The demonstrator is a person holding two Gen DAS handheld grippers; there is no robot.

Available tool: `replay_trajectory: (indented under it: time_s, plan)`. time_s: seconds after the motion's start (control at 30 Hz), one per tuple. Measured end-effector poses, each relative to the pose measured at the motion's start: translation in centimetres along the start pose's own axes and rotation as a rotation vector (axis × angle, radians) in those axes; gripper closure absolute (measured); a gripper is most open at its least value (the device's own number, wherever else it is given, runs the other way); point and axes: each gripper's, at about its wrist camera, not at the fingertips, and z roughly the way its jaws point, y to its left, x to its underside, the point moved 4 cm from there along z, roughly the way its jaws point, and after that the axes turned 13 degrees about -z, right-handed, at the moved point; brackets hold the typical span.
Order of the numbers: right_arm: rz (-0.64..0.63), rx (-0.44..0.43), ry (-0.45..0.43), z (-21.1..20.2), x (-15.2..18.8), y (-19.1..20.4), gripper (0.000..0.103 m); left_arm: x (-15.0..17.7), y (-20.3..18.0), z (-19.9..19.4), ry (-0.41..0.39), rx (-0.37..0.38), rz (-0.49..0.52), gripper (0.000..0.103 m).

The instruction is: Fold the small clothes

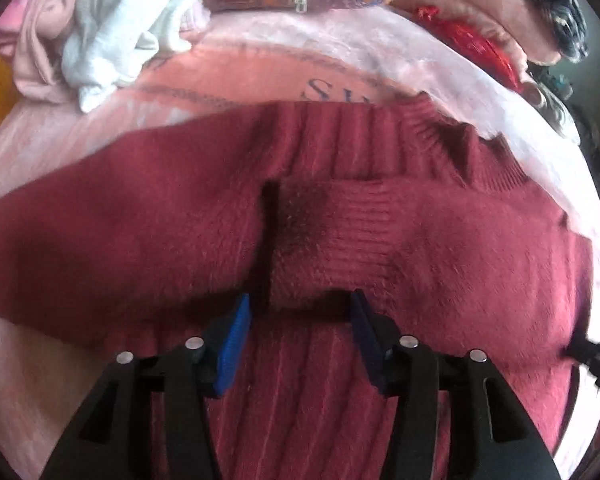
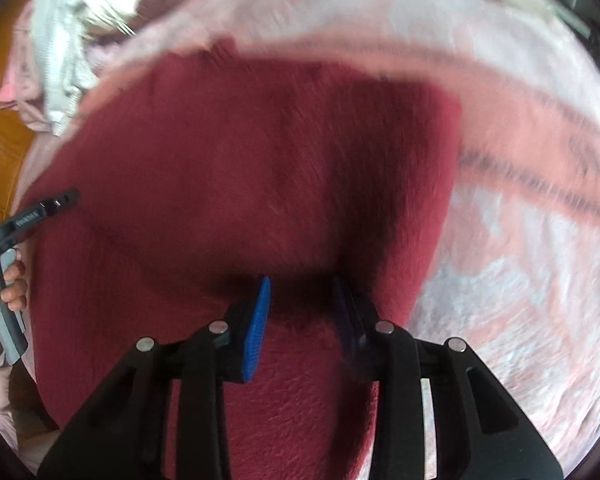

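Left wrist view first: the left gripper [image 1: 300, 306] hangs low over the dark red sweater [image 1: 140, 220], blue pads [image 1: 233, 350] spread wide apart and gripping nothing. The sweater lies across the pink blanket [image 1: 260, 60], with one ribbed cuff [image 1: 360, 232] folded in over the body just ahead of the fingertips. At the right edge pokes the dark tip of the right gripper [image 1: 596, 356].

The danger, as I judge it: that knit is thick and fuzzy, so a closing pinch could catch two layers instead of one and drag the folded sleeve out of place. The blanket is soft too, and a deep grab could lift it along.

Count here: one red sweater, one cuff showing, one heap of unfolded clothes [image 1: 100, 32] at the far left, more garments stacked along the top.

Over to the right wrist view, and it is smeared with motion. The right gripper [image 2: 302, 292] sits over the sweater's edge, jaws parted, no cloth between them. The sweater [image 2: 220, 168] fills the middle, blanket [image 2: 520, 260] to the right. The left gripper [image 2: 44, 210] shows at the left edge with the person's hand [image 2: 8, 288] on its handle.

Risk here: moving this fast, the fingers could miss the hem.

Count: two grippers, one hand, one sweater.
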Motion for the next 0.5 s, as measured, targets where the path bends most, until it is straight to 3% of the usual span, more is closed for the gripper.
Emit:
replay_trajectory:
  time_s: [0.17,0.2,0.27,0.3,0.4,0.5]
  plan:
    - [0.0,-0.012,-0.028,-1.8,-0.7,1.2,0.068,-0.1,0.8,-1.7,-0.01,0.024,0.016,0.049]
    - [-0.015,-0.034,-0.042,-2.2,-1.2,2.5,0.066,-0.3,1.6,-2.6,-0.015,0.022,0.021,0.045]
    - [-0.038,-0.059,-0.055,-2.6,-1.8,4.3,0.057,-0.9,3.0,-3.9,-0.04,0.013,0.038,0.021]
    - [-0.059,-0.078,-0.062,-2.8,-2.2,5.8,0.052,-1.4,4.6,-5.0,-0.078,-0.006,0.036,0.014]
    - [-0.107,-0.13,-0.036,-1.8,-3.2,10.0,0.05,-3.4,10.5,-7.2,-0.125,-0.045,-0.018,0.005]
    - [-0.149,-0.153,-0.016,-0.4,-4.6,13.7,0.05,-4.9,17.0,-8.2,-0.125,-0.099,-0.099,0.005]
